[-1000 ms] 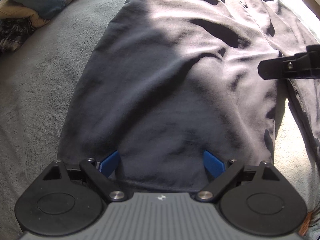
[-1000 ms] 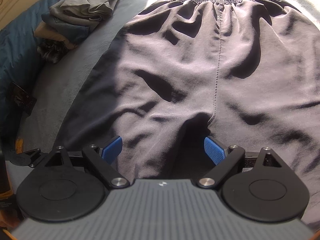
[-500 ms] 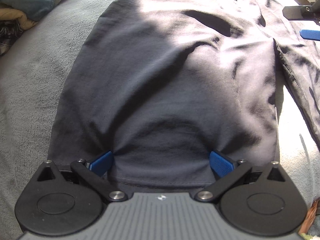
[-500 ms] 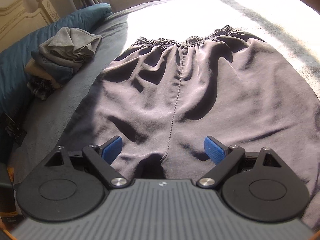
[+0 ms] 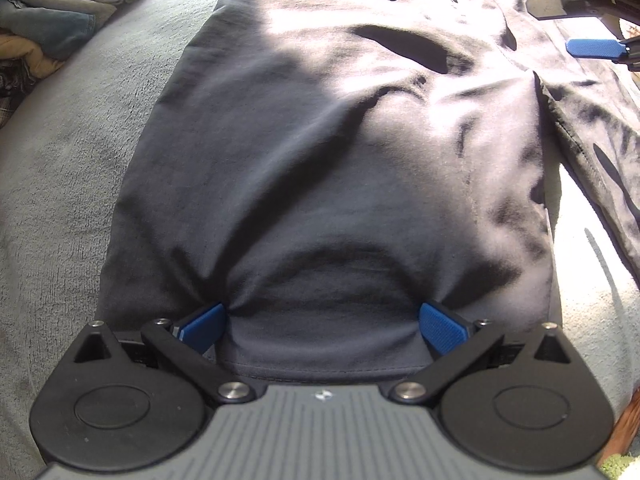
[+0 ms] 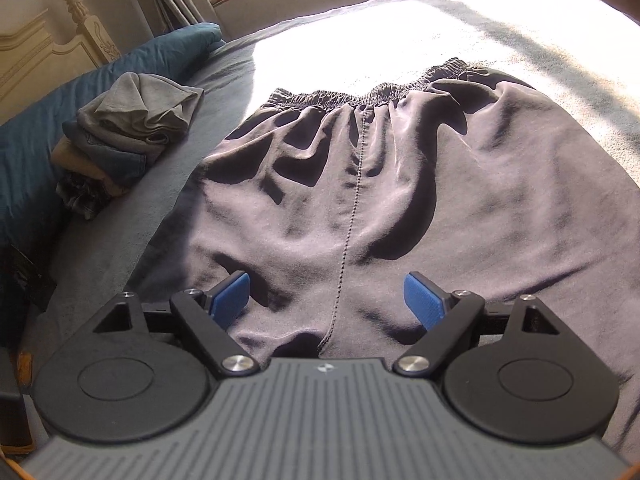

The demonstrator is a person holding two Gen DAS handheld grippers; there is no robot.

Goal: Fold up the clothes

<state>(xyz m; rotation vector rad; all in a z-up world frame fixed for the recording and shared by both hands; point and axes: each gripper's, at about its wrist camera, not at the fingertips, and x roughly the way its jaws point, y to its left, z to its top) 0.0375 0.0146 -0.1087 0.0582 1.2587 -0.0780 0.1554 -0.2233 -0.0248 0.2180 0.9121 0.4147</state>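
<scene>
Dark grey shorts point(image 6: 400, 200) lie flat on the grey bed cover, with the elastic waistband point(image 6: 360, 98) at the far end. In the left wrist view one leg of the shorts point(image 5: 320, 160) runs away from me. My left gripper point(image 5: 322, 322) is open and its blue fingertips point(image 5: 442, 326) press down on the leg near its hem, bunching the cloth between them. My right gripper point(image 6: 328, 300) is open and hovers above the crotch seam. It also shows at the top right of the left wrist view point(image 5: 592, 46).
A stack of folded clothes point(image 6: 128, 136) sits at the left on the bed, also in the left wrist view point(image 5: 52, 20). A teal pillow point(image 6: 100, 72) and a cream headboard point(image 6: 48, 48) lie behind it. The bed cover point(image 6: 500, 28) is sunlit beyond the waistband.
My right gripper has risen and drawn back from the shorts, so more of the bed shows. My left gripper has pressed onto the leg hem and the cloth has bunched between its fingers.
</scene>
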